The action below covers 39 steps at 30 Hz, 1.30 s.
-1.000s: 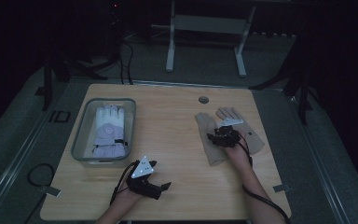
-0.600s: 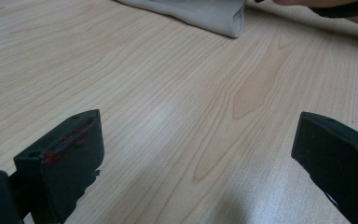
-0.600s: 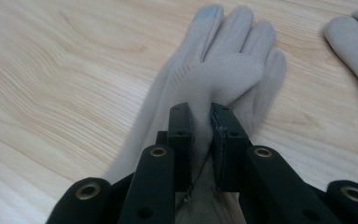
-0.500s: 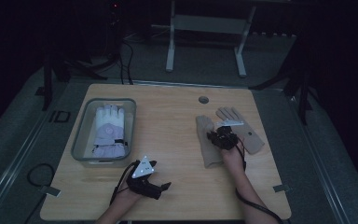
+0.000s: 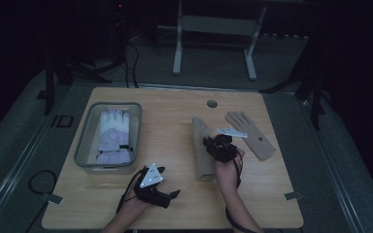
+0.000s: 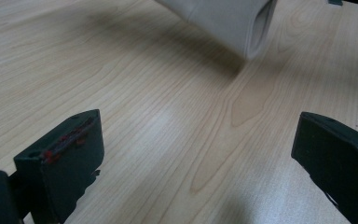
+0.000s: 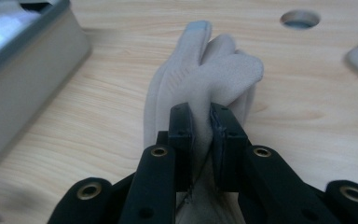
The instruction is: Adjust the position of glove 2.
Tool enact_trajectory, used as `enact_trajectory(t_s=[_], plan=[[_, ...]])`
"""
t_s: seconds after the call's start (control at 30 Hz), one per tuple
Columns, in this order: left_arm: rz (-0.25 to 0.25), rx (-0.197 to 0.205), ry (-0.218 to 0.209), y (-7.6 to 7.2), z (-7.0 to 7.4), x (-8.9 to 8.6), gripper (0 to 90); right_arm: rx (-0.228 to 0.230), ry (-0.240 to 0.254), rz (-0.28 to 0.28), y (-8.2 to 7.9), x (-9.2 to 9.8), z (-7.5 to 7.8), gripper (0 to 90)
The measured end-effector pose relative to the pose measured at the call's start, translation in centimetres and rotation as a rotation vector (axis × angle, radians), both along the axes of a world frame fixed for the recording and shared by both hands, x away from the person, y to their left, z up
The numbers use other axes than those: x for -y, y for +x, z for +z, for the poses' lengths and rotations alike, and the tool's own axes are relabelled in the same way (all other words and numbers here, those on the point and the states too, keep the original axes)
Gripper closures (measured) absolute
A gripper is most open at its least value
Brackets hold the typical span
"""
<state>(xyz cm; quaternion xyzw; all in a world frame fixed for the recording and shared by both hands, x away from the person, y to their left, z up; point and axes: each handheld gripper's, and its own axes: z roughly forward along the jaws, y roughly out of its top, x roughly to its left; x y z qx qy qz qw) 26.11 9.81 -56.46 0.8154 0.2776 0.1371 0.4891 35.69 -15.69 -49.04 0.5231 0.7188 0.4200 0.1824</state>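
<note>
right tool (image 7: 200, 126) on tan glove (image 7: 200, 74); white glove (image 5: 112, 133) in bin (image 5: 85, 141)

A beige glove (image 5: 203, 150) lies lengthwise on the table (image 5: 175, 204), just right of its middle, fingertips toward the round hole (image 5: 212, 104) near the far edge. Its upper layer is pinched and lifted into a soft fold between the right tongs (image 7: 200, 122), the fingers bunched and curling up beyond them. A second beige glove (image 5: 250, 133) lies flat and spread, palm-wide, to the right of the hole, apart from the first. A white glove (image 5: 113, 136) rests flat inside a clear bin (image 5: 83, 141), well left of the hole.
</note>
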Motion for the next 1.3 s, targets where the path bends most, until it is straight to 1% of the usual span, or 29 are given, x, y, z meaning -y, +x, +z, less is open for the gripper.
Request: enact_trajectory(t_s=[0.07, 0.17, 0.2, 0.27, 0.3, 0.33, 0.37, 0.4, 0.43, 0.47, 0.5, 0.53, 0.6, 0.7, 0.83, 0.87, 0.9, 0.93, 0.97, 1.0, 1.03, 1.07, 1.1, 1.13, 1.17, 1.2, 1.23, 1.27, 1.3], plan=[[0.005, 0.005, -0.019, 0.0, 0.1, -0.1, 2.4, 0.001, -0.015, -0.029, -0.7, -0.8, -0.5, 79.8], [0.008, 0.011, -0.027, 0.0, 0.1, -0.2, 2.4, -0.003, -0.035, -0.035, -0.7, -1.2, -1.3, 79.8], [0.007, 0.011, -0.027, 0.0, 0.2, -0.3, 2.4, -0.007, -0.044, -0.035, -0.6, -1.4, -1.7, 79.7], [0.008, 0.014, -0.028, 0.0, 0.2, -0.4, 2.4, -0.037, -0.073, -0.048, 0.0, -1.8, -3.4, 79.7], [0.008, 0.014, -0.028, 0.0, 0.2, -0.4, 2.5, -0.037, -0.073, -0.048, 0.0, -1.8, -3.4, 79.7], [0.009, 0.013, -0.031, 0.1, 0.2, -0.4, 2.4, -0.052, -0.083, -0.047, 0.4, -1.9, -4.3, 79.1], [0.009, 0.013, -0.031, 0.1, 0.2, -0.4, 2.4, -0.052, -0.083, -0.047, 0.4, -1.9, -4.3, 79.1], [0.007, 0.011, -0.033, 0.1, 0.2, -0.5, 2.4, -0.067, -0.093, -0.051, 0.7, -2.1, -4.9, 75.5], [0.007, 0.011, -0.033, 0.1, 0.2, -0.5, 2.4, -0.067, -0.093, -0.051, 0.7, -2.1, -4.9, 75.5], [0.005, 0.010, -0.033, 0.1, 0.2, -0.5, 2.4, -0.086, -0.103, -0.042, 0.9, -2.2, -5.6, 65.9], [0.005, 0.010, -0.033, 0.1, 0.2, -0.5, 2.4, -0.086, -0.103, -0.042, 0.9, -2.2, -5.6, 65.9], [0.002, 0.008, -0.034, 0.1, 0.1, -0.5, 2.4, -0.093, -0.141, -0.032, 1.0, -2.3, -6.3, 60.3], [0.002, 0.007, -0.037, 0.1, 0.1, -0.5, 2.4, -0.082, -0.150, -0.024, 1.0, -2.2, -6.6, 58.6], [0.005, 0.010, -0.039, 0.1, 0.1, -0.5, 2.4, -0.081, -0.152, -0.016, 1.0, -2.2, -6.4, 57.0], [0.004, 0.007, -0.041, 0.1, 0.1, -0.6, 2.4, -0.066, -0.141, -0.003, 0.8, -1.8, -5.4, 54.1], [0.003, 0.006, -0.039, 0.1, 0.1, -0.6, 2.4, -0.057, -0.143, 0.015, 0.8, -1.4, -4.7, 52.9], [0.003, 0.006, -0.039, 0.1, 0.1, -0.6, 2.4, -0.057, -0.143, 0.015, 0.8, -1.4, -4.7, 52.9], [0.002, 0.006, -0.039, 0.1, 0.1, -0.7, 2.4, -0.047, -0.145, 0.034, 0.8, -0.7, -4.0, 52.5], [0.002, 0.006, -0.039, 0.1, 0.1, -0.7, 2.4, -0.047, -0.145, 0.034, 0.8, -0.7, -4.0, 52.5], [0.002, 0.003, -0.042, 0.1, 0.1, -0.7, 2.4, -0.032, -0.151, 0.044, 1.0, 0.1, -3.4, 52.0], [0.002, 0.003, -0.042, 0.1, 0.1, -0.7, 2.4, -0.032, -0.151, 0.044, 1.0, 0.1, -3.4, 52.0], [0.001, -0.001, -0.043, 0.2, 0.1, -0.7, 2.4, -0.029, -0.146, 0.049, 1.2, 1.2, -3.0, 52.0], [0.001, -0.001, -0.043, 0.2, 0.1, -0.7, 2.4, -0.029, -0.146, 0.049, 1.2, 1.2, -3.0, 52.0], [0.000, -0.001, -0.041, 0.2, 0.1, -0.7, 2.4, -0.014, -0.160, 0.041, 1.5, 2.3, -2.6, 52.1], [0.000, -0.001, -0.041, 0.2, 0.1, -0.7, 2.4, -0.014, -0.160, 0.041, 1.5, 2.3, -2.6, 52.1], [-0.001, 0.001, -0.039, 0.2, 0.1, -0.7, 2.4, -0.009, -0.166, 0.052, 1.8, 3.5, -2.2, 51.8], [-0.001, 0.001, -0.039, 0.2, 0.1, -0.7, 2.4, -0.009, -0.166, 0.052, 1.8, 3.5, -2.2, 51.8], [-0.004, 0.003, -0.037, 0.2, 0.1, -0.7, 2.4, 0.003, -0.176, 0.058, 2.1, 4.5, -1.8, 51.2], [-0.004, 0.003, -0.037, 0.2, 0.1, -0.7, 2.4, 0.003, -0.176, 0.058, 2.1, 4.5, -1.8, 51.2]])
